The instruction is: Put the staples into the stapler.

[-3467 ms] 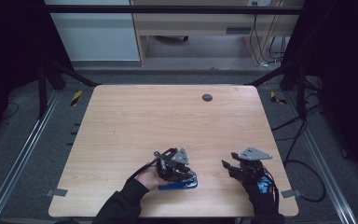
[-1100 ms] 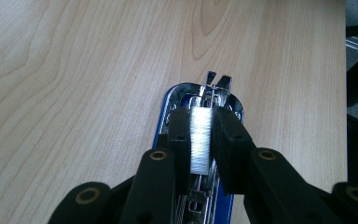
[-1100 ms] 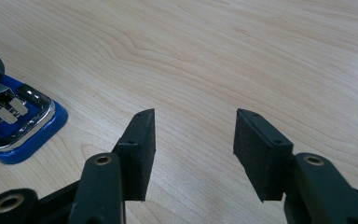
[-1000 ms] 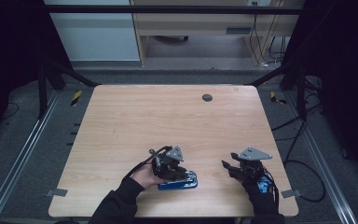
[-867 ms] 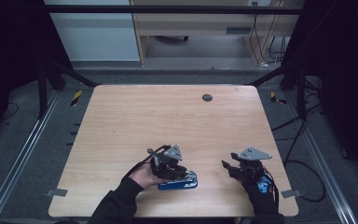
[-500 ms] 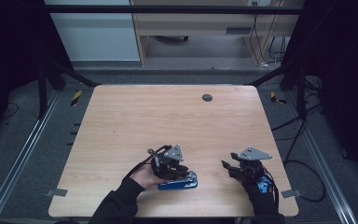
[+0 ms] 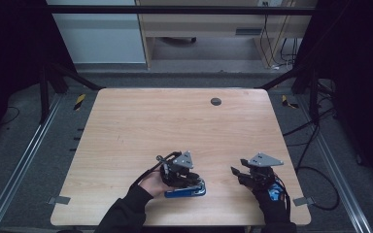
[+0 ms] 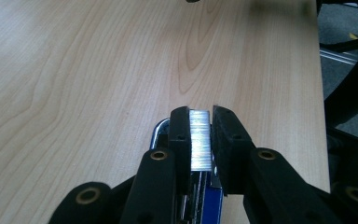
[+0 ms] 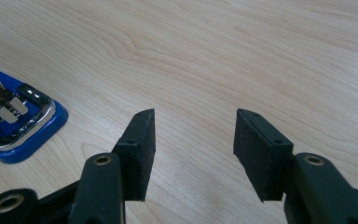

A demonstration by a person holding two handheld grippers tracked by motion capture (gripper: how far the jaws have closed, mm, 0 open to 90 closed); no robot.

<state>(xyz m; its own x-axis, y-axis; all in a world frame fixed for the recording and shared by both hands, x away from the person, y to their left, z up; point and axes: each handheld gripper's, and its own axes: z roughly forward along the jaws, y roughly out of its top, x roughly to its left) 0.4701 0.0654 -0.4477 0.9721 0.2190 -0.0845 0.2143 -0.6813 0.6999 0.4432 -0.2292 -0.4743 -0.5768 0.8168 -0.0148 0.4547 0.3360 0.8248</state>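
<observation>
Here, near the front edge of the wooden worktop (image 7: 141, 121), a blue stapler (image 7: 187, 191) lies flat on the wood, toward the person's left of centre; in the high view the left tongs (image 7: 179, 175) sit right over it, the left hand (image 7: 154, 184) gripping them from the left side, so that only the stapler's blue base shows along the lower edge of the tool; in the left gripper view the two black jaws are clenched on a bright silvery strip of staples (image 8: 200, 140), which stands pinched between the pads, with the stapler's blue body and chrome rim directly beneath and just behind the jaw tips; whether the strip is seated in the stapler's channel or lifted clear of it cannot be told from this angle; the right tongs (image 7: 245, 172) rest well apart from the stapler, toward the right front corner of the worktop, held in a dark-gloved right hand (image 7: 267, 191); in the right gripper view their jaws stand released, wide apart with bare wood between the pads, grasping nothing; in that same view the stapler's blue, chrome-rimmed end appears off to the left of the jaws, near but not touching them; a small dark round disc (image 7: 216, 101) lies far off near the back edge of the worktop.
</observation>
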